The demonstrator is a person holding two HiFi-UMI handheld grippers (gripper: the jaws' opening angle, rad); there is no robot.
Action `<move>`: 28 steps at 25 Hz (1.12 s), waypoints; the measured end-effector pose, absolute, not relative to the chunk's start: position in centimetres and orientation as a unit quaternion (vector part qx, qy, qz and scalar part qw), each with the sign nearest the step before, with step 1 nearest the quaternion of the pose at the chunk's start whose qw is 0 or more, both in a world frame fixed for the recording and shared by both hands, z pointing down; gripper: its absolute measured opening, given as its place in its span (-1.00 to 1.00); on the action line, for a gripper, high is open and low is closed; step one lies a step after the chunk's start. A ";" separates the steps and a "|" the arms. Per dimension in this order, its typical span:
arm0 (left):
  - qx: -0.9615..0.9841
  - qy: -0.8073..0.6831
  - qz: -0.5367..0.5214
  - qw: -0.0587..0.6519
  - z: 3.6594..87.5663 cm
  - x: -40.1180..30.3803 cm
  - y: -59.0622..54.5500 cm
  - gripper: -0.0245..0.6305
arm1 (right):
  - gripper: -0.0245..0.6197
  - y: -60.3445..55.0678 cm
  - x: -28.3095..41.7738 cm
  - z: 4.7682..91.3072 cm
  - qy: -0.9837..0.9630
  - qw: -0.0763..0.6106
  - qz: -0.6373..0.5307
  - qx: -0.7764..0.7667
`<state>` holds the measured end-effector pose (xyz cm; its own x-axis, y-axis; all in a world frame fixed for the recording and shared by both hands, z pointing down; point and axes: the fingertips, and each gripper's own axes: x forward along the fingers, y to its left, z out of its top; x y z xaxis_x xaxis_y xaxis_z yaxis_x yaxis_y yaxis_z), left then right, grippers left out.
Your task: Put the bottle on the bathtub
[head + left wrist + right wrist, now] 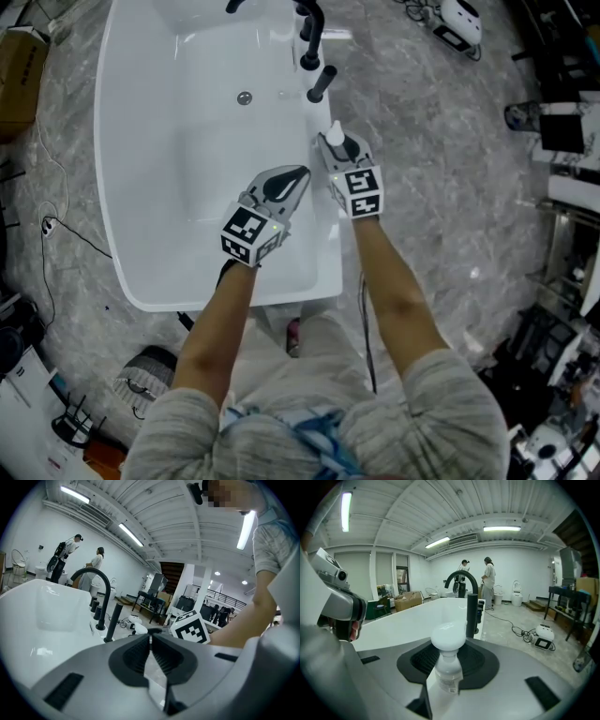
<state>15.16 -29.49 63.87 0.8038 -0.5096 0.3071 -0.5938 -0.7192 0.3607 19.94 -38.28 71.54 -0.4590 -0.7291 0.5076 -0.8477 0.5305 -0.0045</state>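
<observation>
A small white bottle (pixel 448 654) with a round cap stands upright between my right gripper's jaws, which are shut on it. In the head view the bottle (pixel 335 135) and right gripper (pixel 339 148) hover over the white bathtub's right rim (pixel 326 246), just short of the black tap fittings (pixel 319 84). My left gripper (pixel 292 178) is beside it over the tub's inside, its jaws shut with nothing between them (pixel 150 644). The bottle's base is hidden by the jaws.
A black curved faucet (pixel 461 581) and black handles (pixel 112 620) stand along the tub's rim ahead. The drain (pixel 245 97) sits in the tub's floor. Cables and a white device (pixel 543 637) lie on the marble floor. Two people stand far back.
</observation>
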 end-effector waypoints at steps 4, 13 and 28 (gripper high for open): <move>0.923 -0.297 0.090 0.226 63.7 15.4 -29.4 -0.91 | -0.60 -38.0 19.8 71.4 -0.846 0.216 0.149 0.464; 0.923 -0.300 0.085 0.227 63.4 15.5 -29.3 -0.91 | -0.59 -37.7 20.0 71.4 -0.847 0.203 0.167 0.463; 0.919 -0.306 0.091 0.231 64.0 15.8 -29.7 -0.91 | -0.44 -37.6 20.0 71.5 -0.845 0.213 0.161 0.463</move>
